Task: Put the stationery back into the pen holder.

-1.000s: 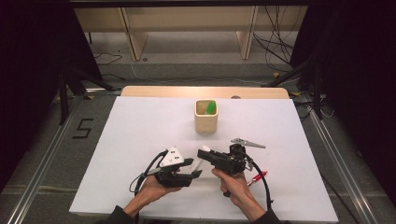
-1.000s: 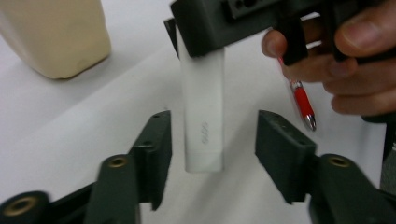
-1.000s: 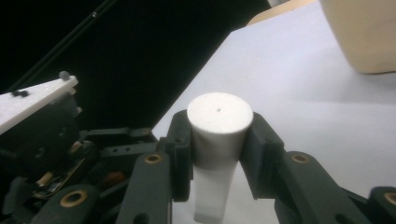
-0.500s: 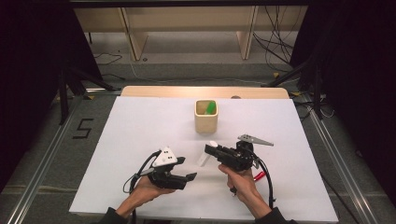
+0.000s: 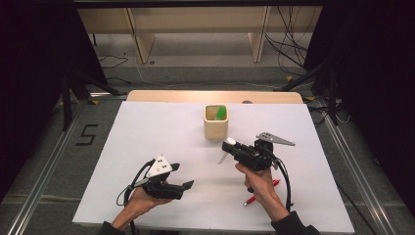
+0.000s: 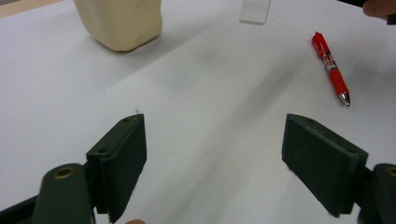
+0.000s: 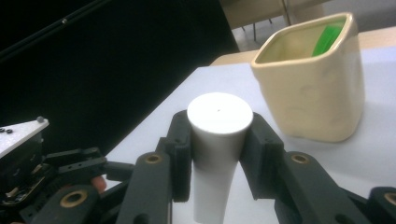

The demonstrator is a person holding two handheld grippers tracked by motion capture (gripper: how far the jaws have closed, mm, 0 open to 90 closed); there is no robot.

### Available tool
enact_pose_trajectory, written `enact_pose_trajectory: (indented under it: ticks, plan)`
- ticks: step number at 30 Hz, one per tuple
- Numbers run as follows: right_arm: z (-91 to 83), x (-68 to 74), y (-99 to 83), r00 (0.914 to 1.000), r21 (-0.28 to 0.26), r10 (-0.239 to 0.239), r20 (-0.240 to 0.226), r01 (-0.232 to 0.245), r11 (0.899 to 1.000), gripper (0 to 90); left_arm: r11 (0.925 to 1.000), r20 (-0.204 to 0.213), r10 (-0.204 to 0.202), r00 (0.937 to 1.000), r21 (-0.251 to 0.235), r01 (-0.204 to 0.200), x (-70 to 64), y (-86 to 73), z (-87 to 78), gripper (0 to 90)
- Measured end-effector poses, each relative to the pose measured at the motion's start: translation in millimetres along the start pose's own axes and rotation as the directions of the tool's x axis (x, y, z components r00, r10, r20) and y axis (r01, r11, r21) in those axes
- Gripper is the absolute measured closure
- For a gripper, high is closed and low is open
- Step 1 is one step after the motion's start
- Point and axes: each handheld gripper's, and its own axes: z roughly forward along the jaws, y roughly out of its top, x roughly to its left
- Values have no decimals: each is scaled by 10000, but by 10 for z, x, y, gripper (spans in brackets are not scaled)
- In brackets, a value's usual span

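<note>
My right gripper (image 5: 229, 147) (image 7: 218, 135) is shut on a white tapered stick (image 7: 217, 154) (image 5: 224, 154), held just above the table. It hovers a short way in front of a cream square cup (image 5: 215, 126) (image 7: 313, 88) (image 6: 119, 23). A green item (image 5: 221, 112) (image 7: 329, 37) stands in that cup. My left gripper (image 5: 182, 176) (image 6: 215, 158) is open over bare table at the front left, with nothing between its fingers. A red pen (image 5: 262, 192) (image 6: 330, 65) lies on the table under the right forearm.
The white table (image 5: 147, 137) has open room on the left and at the far right. A wooden strip (image 5: 171, 95) runs along its far edge. Cables trail from both grippers toward the front edge. The floor around is dark with rails.
The two grippers have drawn apart. My right gripper has carried the white stick to the right and farther away, closer to the cup. The left gripper has shifted slightly left.
</note>
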Motion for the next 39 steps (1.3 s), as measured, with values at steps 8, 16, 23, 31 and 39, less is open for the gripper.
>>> enact_pose_trajectory:
  ticks: [8, 16, 23, 31, 39]
  plan:
    - [50, 6, 153, 9987, -71, -403, 313, 406, 9992, 672, 10000, -160, 4, 9999, -49, -4, 11, -61, -64, 214]
    - [129, 23, 336, 9968, -223, -632, 485, 644, 9977, 672, 10000, -453, -16, 9990, -91, 12, 22, -124, -105, 217]
    - [189, 29, 463, 9944, -232, -818, 667, 835, 9962, 672, 9995, -330, -238, 9992, -192, 232, 73, -179, -147, 212]
    - [277, 7, 613, 9928, -249, -849, 847, 873, 9959, 671, 9973, -222, -528, 9984, -521, 516, 109, -218, -198, 207]
    - [414, -9, 769, 9906, -274, -883, 1049, 916, 9954, 671, 9962, -230, -641, 9977, -610, 626, 107, -258, -210, 203]
